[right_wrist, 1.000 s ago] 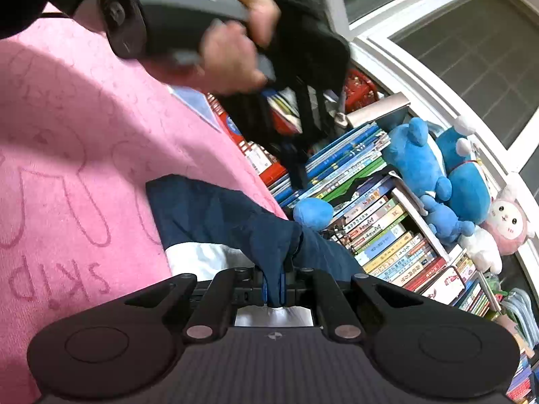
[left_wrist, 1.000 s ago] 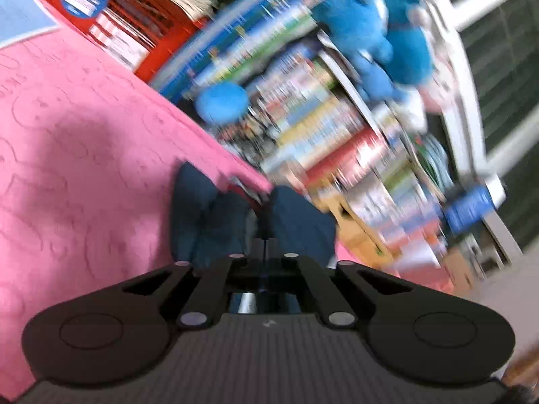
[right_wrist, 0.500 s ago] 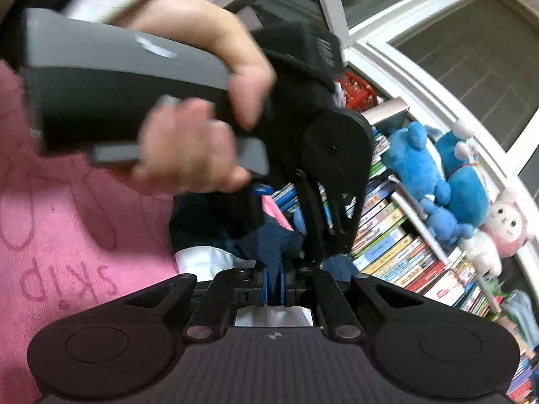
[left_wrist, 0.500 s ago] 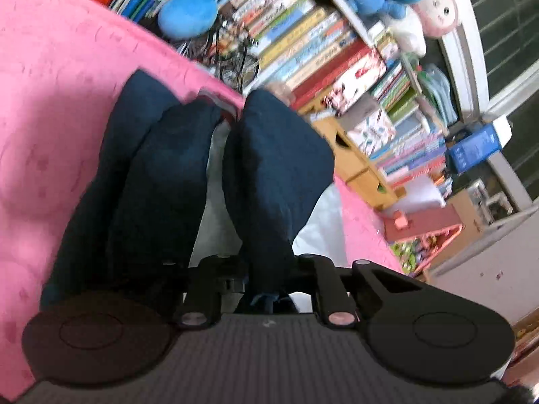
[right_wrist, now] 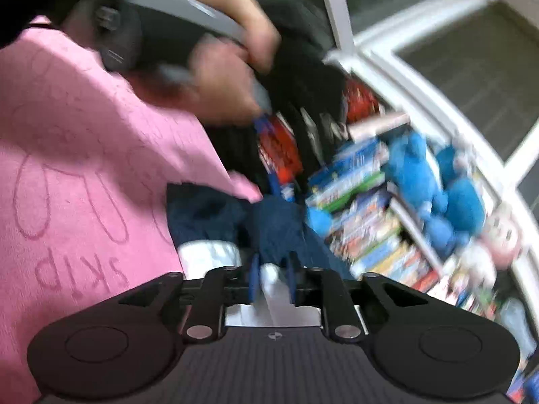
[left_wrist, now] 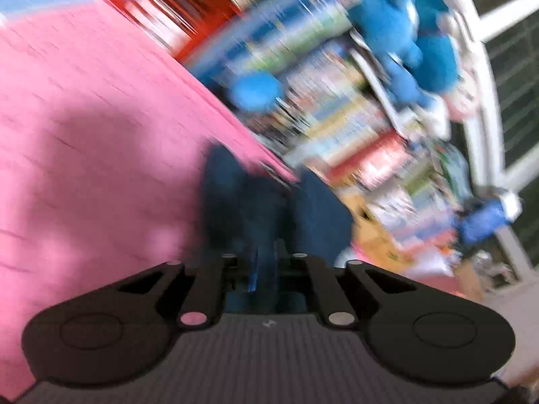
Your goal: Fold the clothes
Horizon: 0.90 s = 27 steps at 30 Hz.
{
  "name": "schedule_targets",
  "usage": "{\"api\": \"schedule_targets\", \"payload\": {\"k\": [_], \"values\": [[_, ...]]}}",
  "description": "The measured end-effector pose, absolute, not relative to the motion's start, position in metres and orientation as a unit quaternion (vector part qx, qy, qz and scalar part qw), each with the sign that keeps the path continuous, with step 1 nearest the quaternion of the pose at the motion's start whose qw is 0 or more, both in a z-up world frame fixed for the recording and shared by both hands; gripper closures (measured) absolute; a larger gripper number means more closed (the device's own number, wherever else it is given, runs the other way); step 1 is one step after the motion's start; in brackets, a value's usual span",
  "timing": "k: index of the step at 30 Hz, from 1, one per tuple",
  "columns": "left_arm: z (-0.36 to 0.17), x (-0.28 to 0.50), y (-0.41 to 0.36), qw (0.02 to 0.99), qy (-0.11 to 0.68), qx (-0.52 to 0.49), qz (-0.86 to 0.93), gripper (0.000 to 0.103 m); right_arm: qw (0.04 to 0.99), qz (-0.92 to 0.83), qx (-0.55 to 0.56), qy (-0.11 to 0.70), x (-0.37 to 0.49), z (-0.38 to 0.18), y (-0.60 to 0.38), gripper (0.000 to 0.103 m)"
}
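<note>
Both views are smeared by motion blur, but the main things read clearly. In the left wrist view the left claw (left_wrist: pixel 266 266) has its two fingers drawn close together with a fold of the dark navy cloth garment (left_wrist: pixel 249 208) pinched between them, so it is gripping the cloth; the garment bunches in soft lumps just ahead of the fingertips, lying on the pink terry towel-like cover (left_wrist: pixel 101 141) near that cover's far edge. The right wrist view shows what the left cannot: the right claw (right_wrist: pixel 272 277) with its blue-edged fingers (right_wrist: pixel 253 279) standing a little apart, a hanging fold of the same navy garment (right_wrist: pixel 269 229) dropping into the gap between them, and I cannot tell whether they press it or merely flank it. That view also shows a white part of the garment (right_wrist: pixel 205 252) below the navy cloth, and stitched outlines and the letters "SKIP" (seen upside down) on the pink cover (right_wrist: pixel 67 168). Above, a person's hand (right_wrist: pixel 222 77) wraps the grey handle (right_wrist: pixel 168 30) of the left tool. Beyond the cover's edge both views show rows of colourful books (left_wrist: pixel 337 114) and blue plush toys (right_wrist: pixel 424 178), with a white-framed window (right_wrist: pixel 438 27) behind.
</note>
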<state>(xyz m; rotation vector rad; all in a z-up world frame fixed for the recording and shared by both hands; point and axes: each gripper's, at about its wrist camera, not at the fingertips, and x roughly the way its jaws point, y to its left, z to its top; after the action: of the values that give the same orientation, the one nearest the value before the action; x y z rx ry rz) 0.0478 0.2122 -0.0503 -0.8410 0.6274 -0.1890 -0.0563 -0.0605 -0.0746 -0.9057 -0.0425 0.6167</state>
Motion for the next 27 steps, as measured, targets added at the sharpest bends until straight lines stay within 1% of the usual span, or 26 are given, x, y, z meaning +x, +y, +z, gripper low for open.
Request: {"api": "schedule_targets", "payload": {"k": [2, 3, 4, 5, 6, 7, 8, 10, 12, 13, 14, 17, 19, 22, 23, 24, 26, 27], "values": [[-0.045, 0.028, 0.22, 0.883, 0.291, -0.362, -0.066, 0.095, 0.862, 0.281, -0.422, 0.01, -0.05, -0.074, -0.069, 0.07], [-0.039, 0.019, 0.214, 0.902, 0.289, -0.317, -0.055, 0.094, 0.865, 0.271, -0.421, 0.019, -0.048, -0.075, -0.073, 0.067], [-0.033, 0.009, 0.207, 0.918, 0.286, -0.27, -0.043, 0.093, 0.869, 0.263, -0.418, 0.028, -0.045, -0.075, -0.079, 0.061], [-0.026, -0.002, 0.192, 0.938, 0.28, -0.2, -0.029, 0.091, 0.873, 0.26, -0.411, 0.037, -0.042, -0.075, -0.086, 0.06], [-0.023, -0.01, 0.175, 0.951, 0.273, -0.138, -0.034, 0.087, 0.877, 0.258, -0.403, 0.046, -0.039, -0.075, -0.092, 0.059], [-0.02, -0.019, 0.157, 0.961, 0.265, -0.075, -0.038, 0.077, 0.88, 0.256, -0.395, 0.056, -0.036, -0.075, -0.099, 0.059], [-0.017, -0.027, 0.14, 0.966, 0.256, -0.012, -0.043, 0.073, 0.883, 0.25, -0.391, 0.064, -0.033, -0.074, -0.103, 0.059], [-0.013, -0.041, 0.107, 0.967, 0.237, 0.074, -0.057, 0.07, 0.889, 0.244, -0.382, 0.066, -0.037, -0.071, -0.105, 0.059], [-0.014, -0.048, 0.077, 0.958, 0.217, 0.168, -0.079, 0.053, 0.892, 0.244, -0.375, 0.068, -0.037, -0.07, -0.105, 0.059], [-0.016, -0.051, 0.061, 0.949, 0.204, 0.222, -0.089, 0.04, 0.892, 0.244, -0.376, 0.068, -0.038, -0.071, -0.105, 0.059], [-0.022, -0.054, 0.05, 0.94, 0.19, 0.266, -0.096, 0.032, 0.891, 0.244, -0.376, 0.067, -0.039, -0.071, -0.105, 0.059], [-0.04, -0.063, 0.018, 0.899, 0.145, 0.395, -0.117, 0.031, 0.892, 0.244, -0.375, 0.065, -0.04, -0.07, -0.105, 0.059], [-0.052, -0.068, -0.004, 0.862, 0.113, 0.477, -0.13, 0.031, 0.893, 0.246, -0.373, 0.065, -0.035, -0.067, -0.104, 0.064], [-0.062, -0.052, -0.019, 0.845, 0.092, 0.514, -0.116, 0.032, 0.895, 0.247, -0.367, 0.062, -0.034, -0.065, -0.104, 0.072], [-0.066, -0.047, -0.024, 0.838, 0.085, 0.527, -0.112, 0.033, 0.897, 0.247, -0.362, 0.06, -0.034, -0.064, -0.105, 0.073], [-0.07, -0.042, -0.029, 0.832, 0.078, 0.539, -0.107, 0.036, 0.899, 0.248, -0.356, 0.059, -0.034, -0.062, -0.107, 0.074], [-0.081, -0.03, -0.037, 0.814, 0.06, 0.571, -0.089, 0.049, 0.904, 0.25, -0.342, 0.06, -0.035, -0.06, -0.11, 0.075], [-0.087, -0.025, -0.04, 0.804, 0.061, 0.585, -0.083, 0.052, 0.906, 0.251, -0.335, 0.06, -0.035, -0.058, -0.111, 0.075]]}}
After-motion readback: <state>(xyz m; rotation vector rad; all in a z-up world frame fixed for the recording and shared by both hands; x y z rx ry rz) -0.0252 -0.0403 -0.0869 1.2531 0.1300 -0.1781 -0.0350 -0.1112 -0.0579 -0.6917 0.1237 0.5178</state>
